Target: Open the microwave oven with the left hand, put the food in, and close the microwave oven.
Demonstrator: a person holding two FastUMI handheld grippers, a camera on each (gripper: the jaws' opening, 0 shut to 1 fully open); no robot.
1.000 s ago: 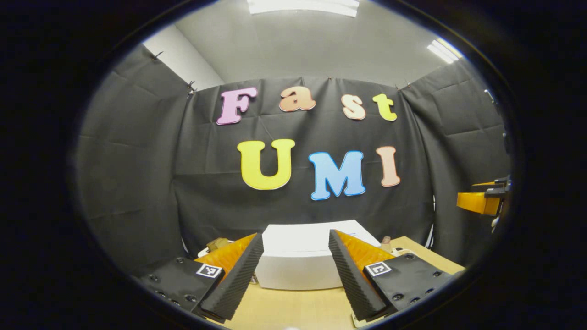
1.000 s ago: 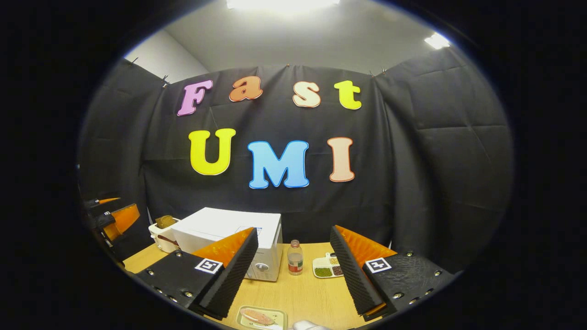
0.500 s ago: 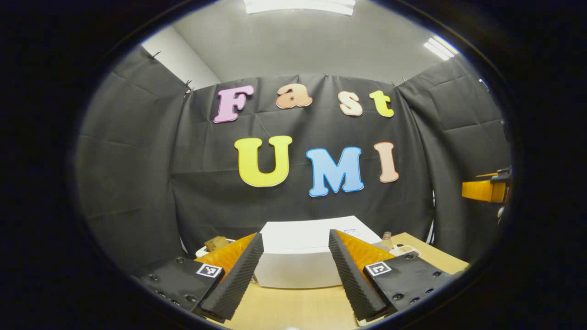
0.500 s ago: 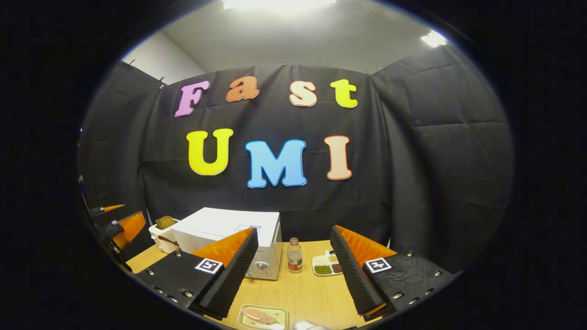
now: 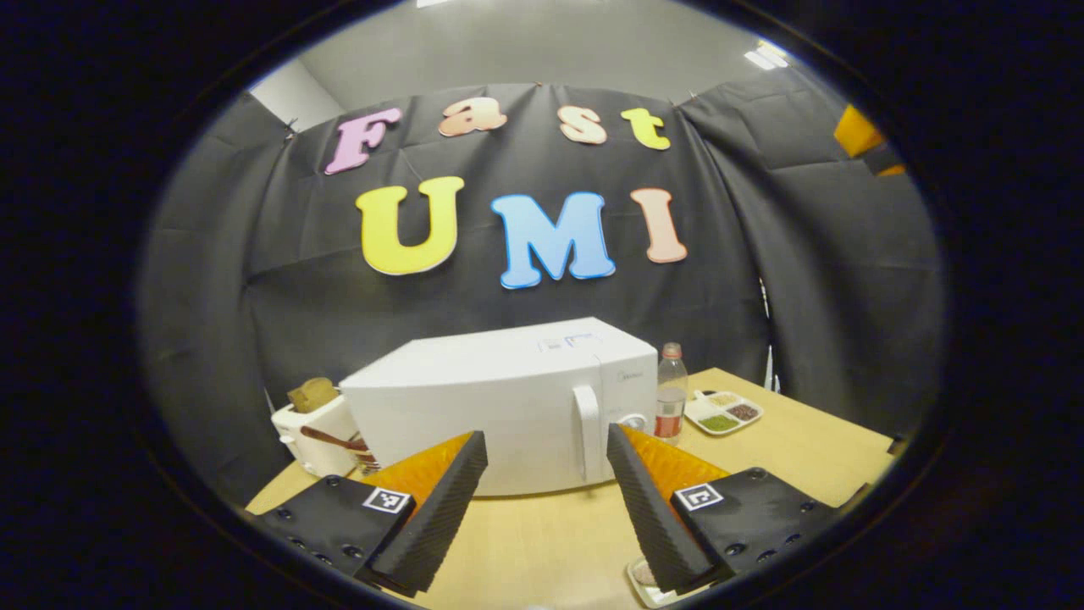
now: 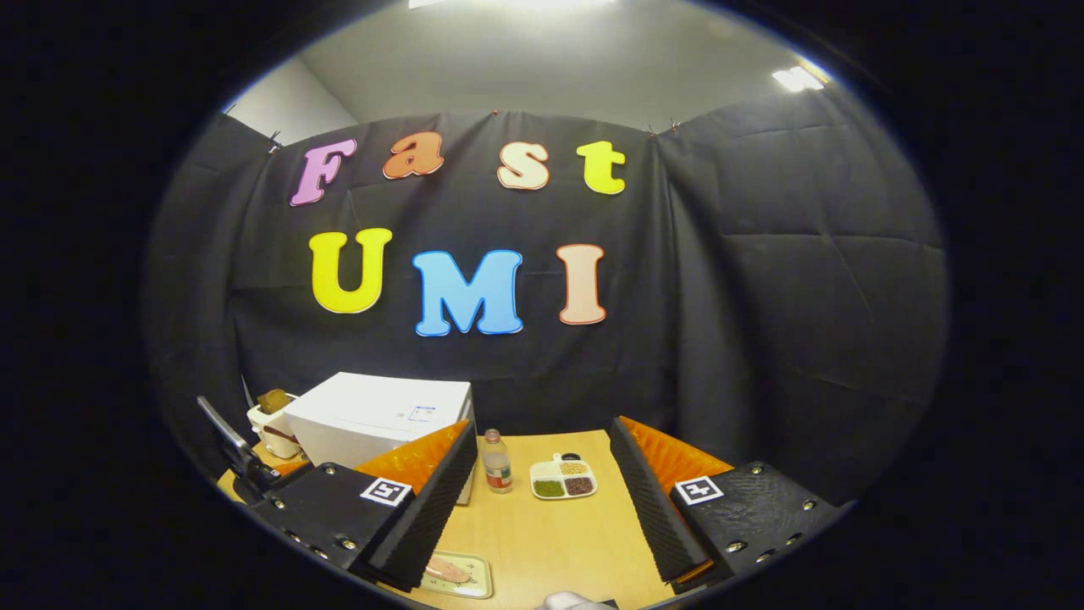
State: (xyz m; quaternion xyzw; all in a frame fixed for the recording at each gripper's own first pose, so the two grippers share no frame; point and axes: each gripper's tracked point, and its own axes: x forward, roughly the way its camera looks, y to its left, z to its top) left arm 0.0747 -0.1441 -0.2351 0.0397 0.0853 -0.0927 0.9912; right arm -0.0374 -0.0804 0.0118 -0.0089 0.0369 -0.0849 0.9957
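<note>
Both my grippers, left (image 5: 546, 508) and right (image 6: 542, 508), gape wide, holding nothing. One shut microwave (image 5: 500, 407) stands ahead, bare table (image 5: 542, 542) between. One food tray (image 6: 453, 574) lies near the front edge.

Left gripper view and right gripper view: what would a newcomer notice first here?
The white microwave oven stands shut at the middle of the wooden table, its handle just beyond the left gripper, whose jaws are open. A bottle and a divided snack dish stand at its right, a toaster at its left.
</note>
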